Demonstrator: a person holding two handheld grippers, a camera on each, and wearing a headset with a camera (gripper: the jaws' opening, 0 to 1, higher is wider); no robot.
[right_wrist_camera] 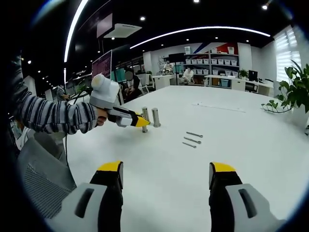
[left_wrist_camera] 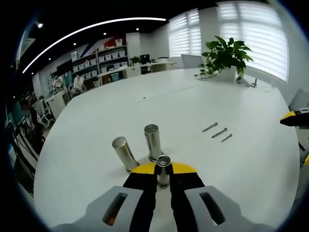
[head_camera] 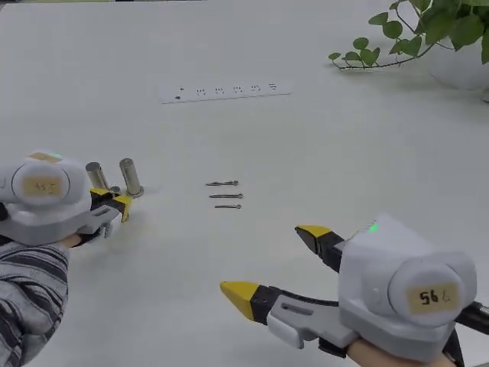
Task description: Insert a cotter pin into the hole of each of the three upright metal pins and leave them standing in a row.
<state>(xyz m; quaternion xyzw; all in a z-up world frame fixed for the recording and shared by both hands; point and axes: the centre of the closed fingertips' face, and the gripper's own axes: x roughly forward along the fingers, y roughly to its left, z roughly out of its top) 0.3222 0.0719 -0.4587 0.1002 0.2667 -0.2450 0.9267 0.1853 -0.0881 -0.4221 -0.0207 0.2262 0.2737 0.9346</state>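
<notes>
Table (head_camera: 344, 153): white, wide. Left gripper (head_camera: 114, 200): held at the table's left side by a hand in a striped sleeve (right_wrist_camera: 53, 116); fingers pressed in on pin 1 (left_wrist_camera: 163, 165), gripping its shaft just below the top, which shows above the yellow tips. Pin 2 (left_wrist_camera: 124, 152) and pin 3 (left_wrist_camera: 153, 140): metal, upright on the table, standing free just beyond the left gripper's tips, near each other but apart; in the head view two pins stand side by side just above that gripper. Cotter pins (head_camera: 226, 195): three, lying loose on the table one below another in a short stack, roughly parallel, well apart from the pins and to their right; in the left gripper view they lie to the right of the jaws, in the right gripper view beyond and between its jaws. Right gripper (head_camera: 273, 264): at the near right of the table, fingers spread wide, holding nothing, tips pointing left towards the cotter pins. Power strip (head_camera: 225, 92): white, flat on the table at the far side. Plant (head_camera: 428, 27): green, leafy, far right corner, one trailing stem resting on the table.
</notes>
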